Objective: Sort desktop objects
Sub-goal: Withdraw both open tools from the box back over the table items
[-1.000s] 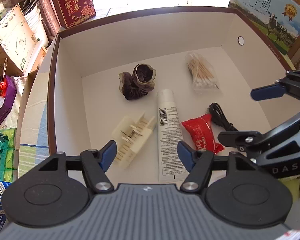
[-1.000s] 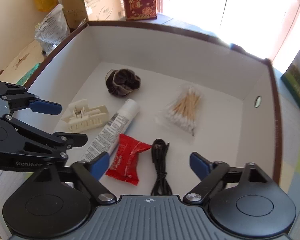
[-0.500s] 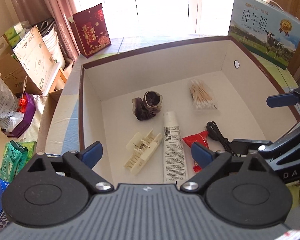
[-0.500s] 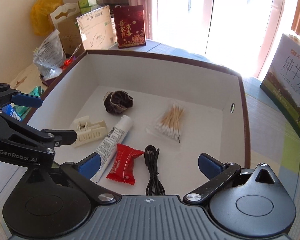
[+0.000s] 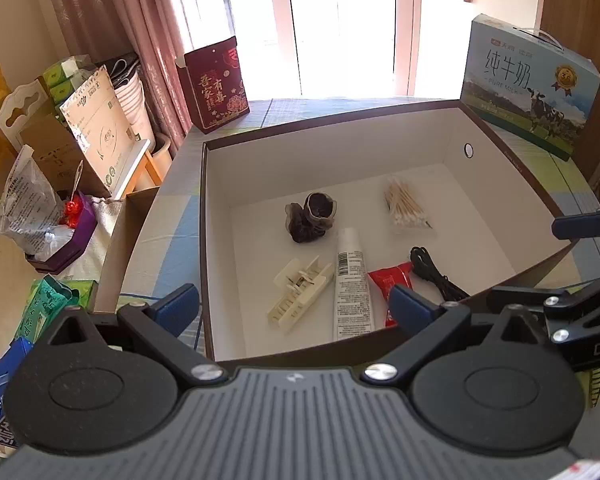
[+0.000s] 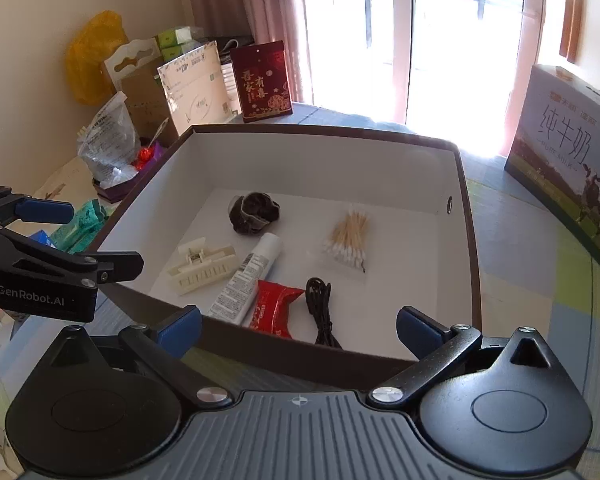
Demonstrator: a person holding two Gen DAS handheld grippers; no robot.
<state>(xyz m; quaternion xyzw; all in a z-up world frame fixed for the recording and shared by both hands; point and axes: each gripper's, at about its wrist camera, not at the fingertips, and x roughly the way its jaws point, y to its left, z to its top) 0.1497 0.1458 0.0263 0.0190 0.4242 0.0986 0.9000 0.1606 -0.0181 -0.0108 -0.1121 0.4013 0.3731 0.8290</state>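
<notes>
- L gripper (image 5: pixel 294 305): jaws spread wide, nothing held, poised above near wall of box (image 5: pixel 456 132).
- R gripper (image 6: pixel 298 325): jaws spread wide, nothing held, also outside near wall.
- Box floor, all items inside: hair clip (image 5: pixel 300 289), tube (image 5: pixel 351 284) just beside it, red packet (image 5: pixel 392 280) touching tube, black cable (image 5: pixel 436 274), cotton swabs (image 5: pixel 405 207), dark scrunchie (image 5: pixel 311 218) w/ tube cap at it.
- Milk carton (image 5: pixel 530 84) stands behind box, apart.

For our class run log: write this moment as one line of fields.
left gripper: open, empty | right gripper: open, empty | box: scrunchie, clip, tube, packet, cable, swabs
</notes>
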